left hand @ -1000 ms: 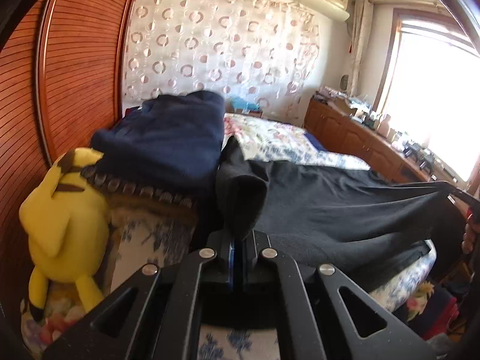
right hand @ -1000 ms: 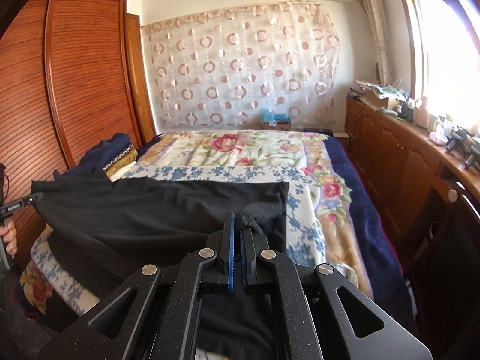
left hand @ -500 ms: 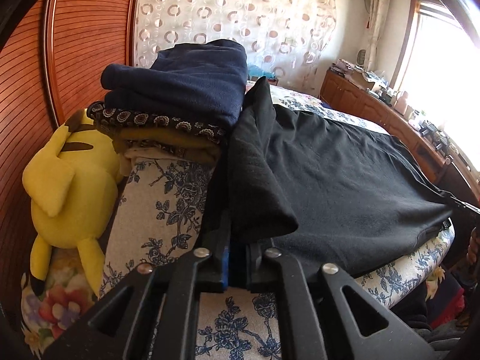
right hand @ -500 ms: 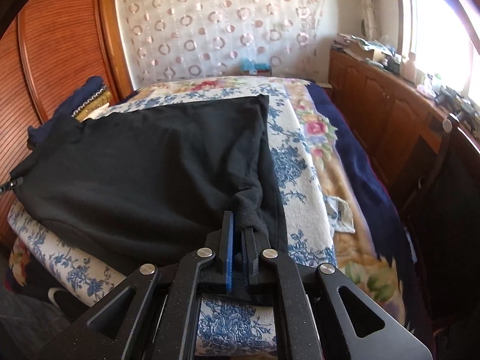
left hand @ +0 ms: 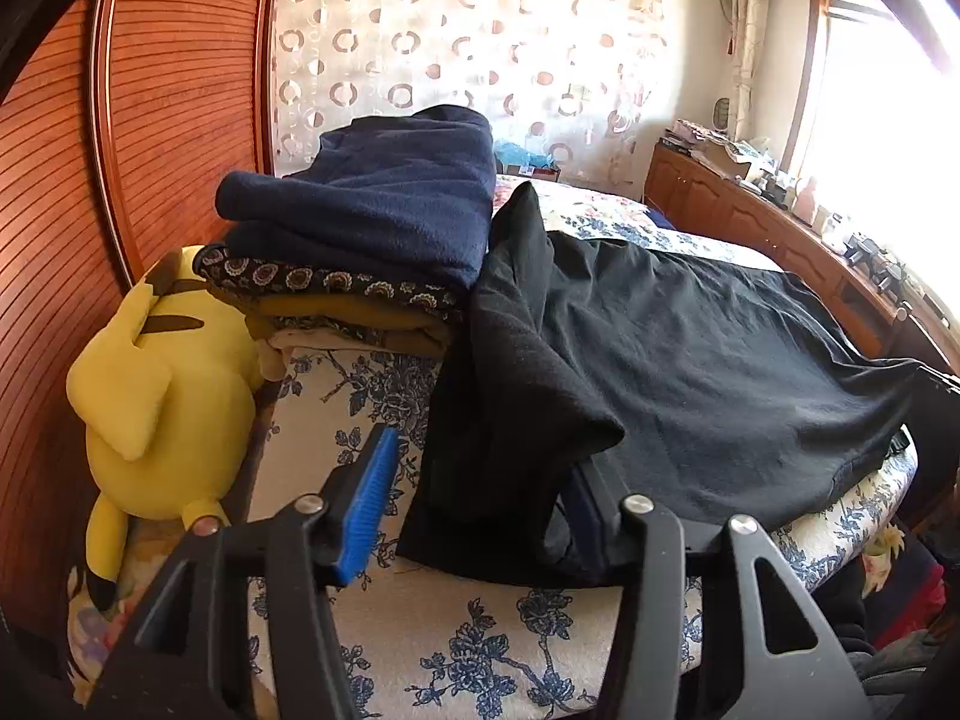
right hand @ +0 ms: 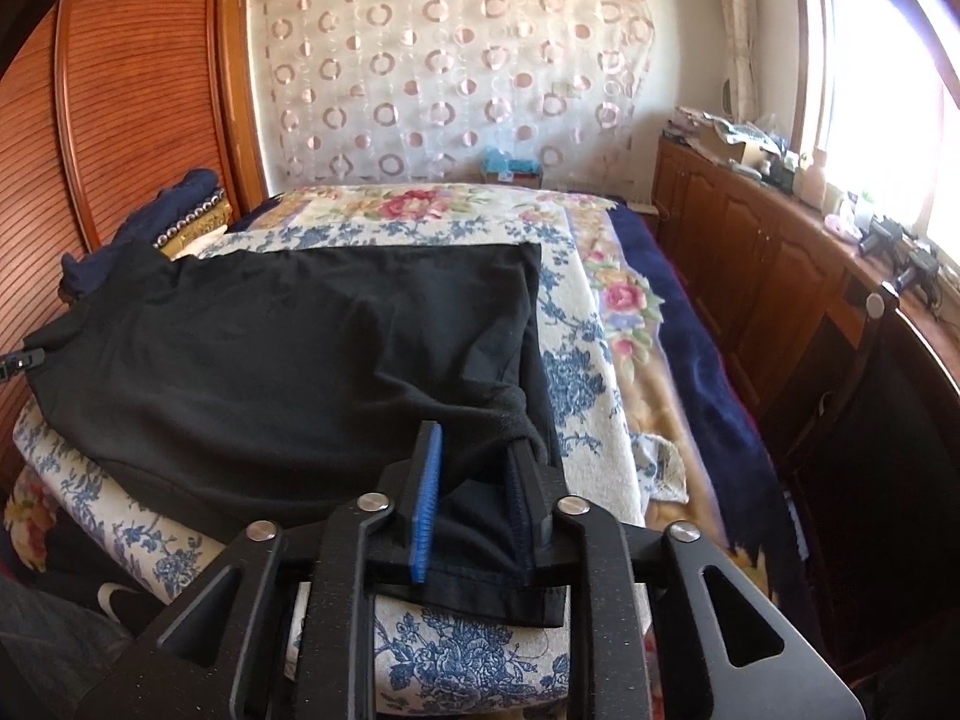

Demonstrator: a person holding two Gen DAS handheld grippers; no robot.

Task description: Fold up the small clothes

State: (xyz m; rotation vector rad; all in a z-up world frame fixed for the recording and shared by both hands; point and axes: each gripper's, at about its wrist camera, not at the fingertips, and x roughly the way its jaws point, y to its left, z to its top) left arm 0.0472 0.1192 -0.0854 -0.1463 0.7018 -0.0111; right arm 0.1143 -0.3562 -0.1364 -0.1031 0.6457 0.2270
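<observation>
Writing: no brand, label or lettering is showing legibly.
Left gripper point(left hand: 480, 504): jaws just opening, standing apart around black cloth.
Right gripper point(right hand: 474, 510): jaws just opening, cloth lying loose between.
Black fabric garment point(right hand: 300, 336): lying flat across the blue-flowered quilted bedspread point(right hand: 576, 384).

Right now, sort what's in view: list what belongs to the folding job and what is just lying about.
Belongs to the job:
- black garment
- left gripper, right gripper, jaws just opened, cloth between them
- stack of folded clothes

Lying about:
- yellow plush toy
- cabinet-top clutter
- blue box
</observation>
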